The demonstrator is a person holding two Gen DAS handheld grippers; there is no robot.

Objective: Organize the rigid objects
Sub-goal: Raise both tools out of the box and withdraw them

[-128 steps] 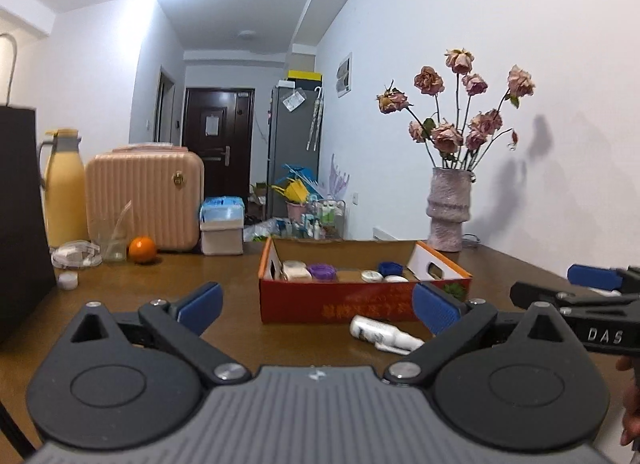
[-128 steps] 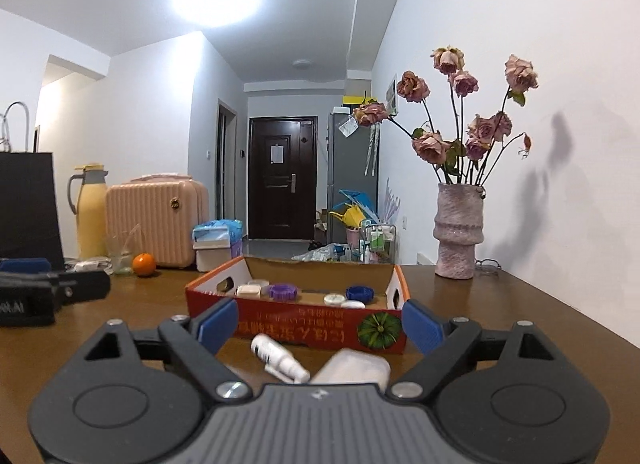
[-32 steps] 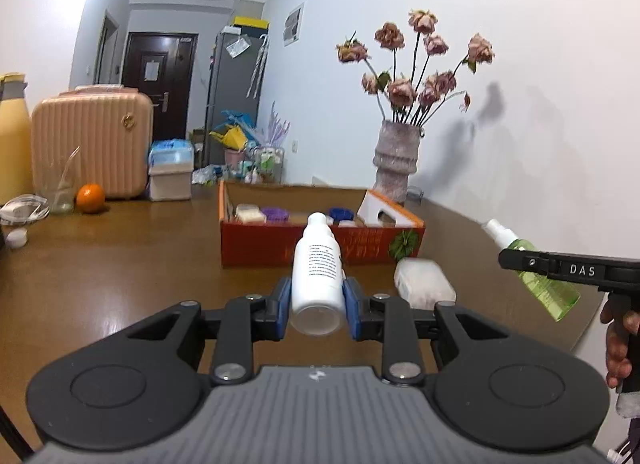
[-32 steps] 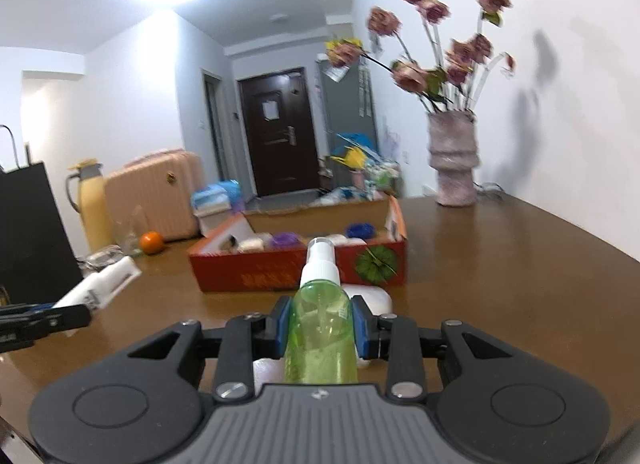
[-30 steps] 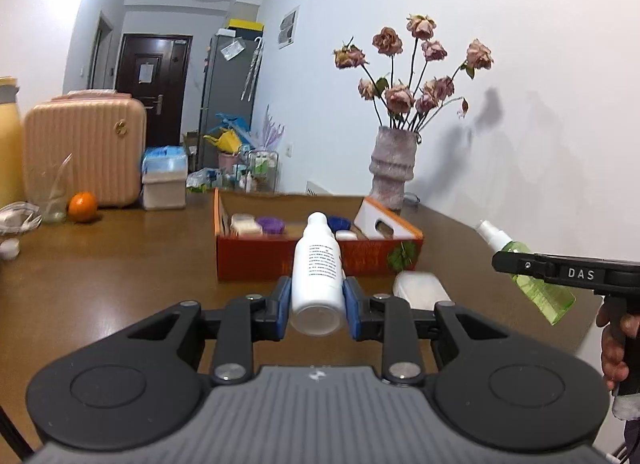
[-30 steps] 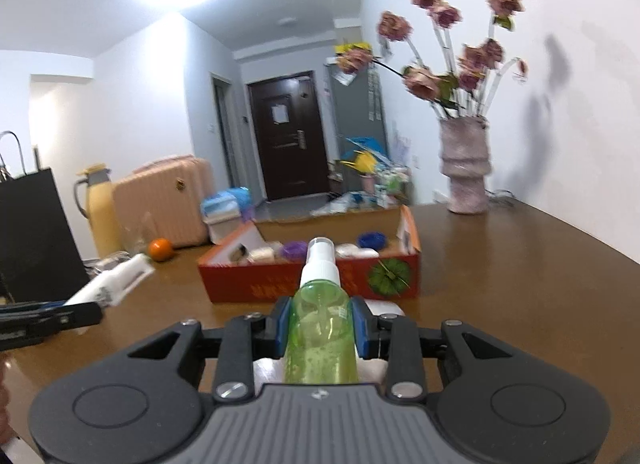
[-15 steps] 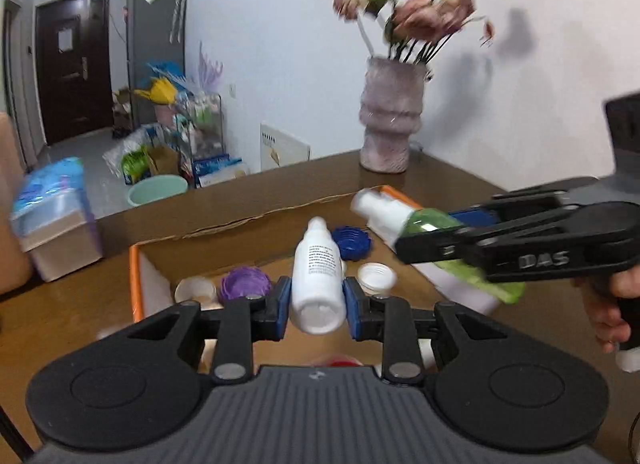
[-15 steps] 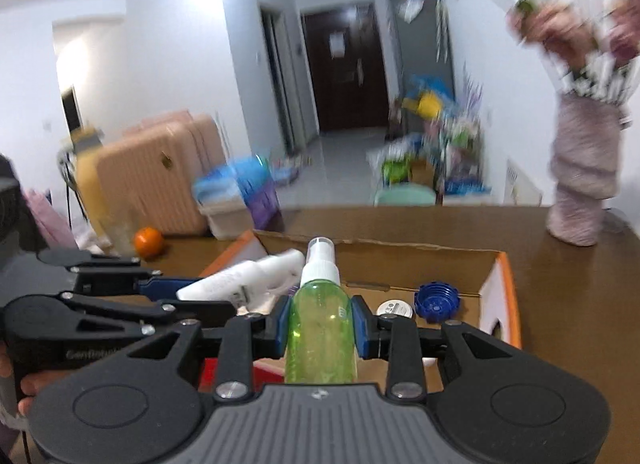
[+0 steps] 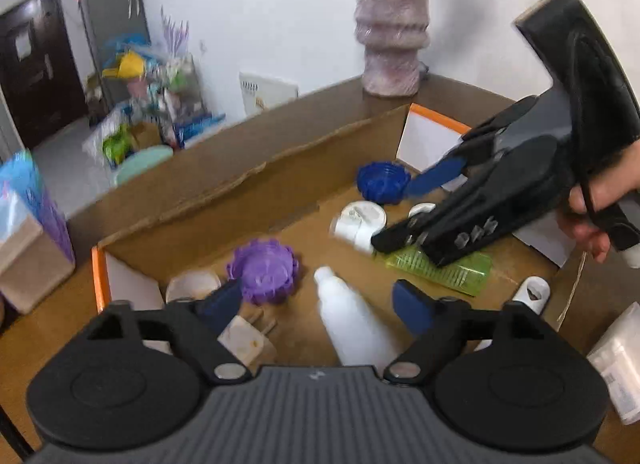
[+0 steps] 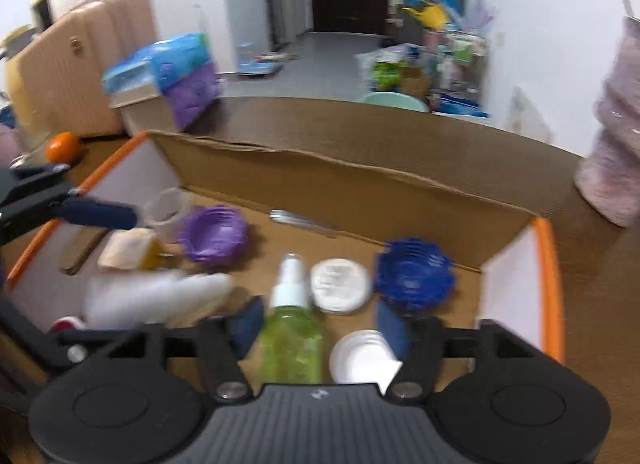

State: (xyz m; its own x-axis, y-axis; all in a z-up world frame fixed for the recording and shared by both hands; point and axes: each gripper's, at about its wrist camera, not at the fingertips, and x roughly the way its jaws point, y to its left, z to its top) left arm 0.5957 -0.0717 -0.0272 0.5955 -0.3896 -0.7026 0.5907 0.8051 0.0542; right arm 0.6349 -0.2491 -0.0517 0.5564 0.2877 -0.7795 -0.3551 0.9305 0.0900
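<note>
Both grippers hang over the orange-rimmed cardboard box [image 9: 256,179]. My left gripper [image 9: 318,304] is open, and the white bottle [image 9: 352,328] lies loose between its fingers on the box floor. My right gripper [image 10: 320,324] is open, and the green spray bottle [image 10: 292,328] lies between its fingers in the box. In the left wrist view the right gripper [image 9: 404,211] reaches in from the right over the green spray bottle [image 9: 440,264]. The white bottle [image 10: 160,300] also shows in the right wrist view.
The box also holds a purple lid [image 9: 262,270], a blue lid [image 9: 382,181], white round jars [image 10: 340,284] and a beige block [image 9: 244,338]. A pink vase [image 9: 394,31] stands behind the box. A white packet [image 9: 618,360] lies outside on the right. A suitcase [image 10: 80,63] and an orange [image 10: 62,145] sit at the left.
Both grippers have moved down into the box and opened. The white bottle and the green spray bottle have left the jaws and lie on the box floor.
</note>
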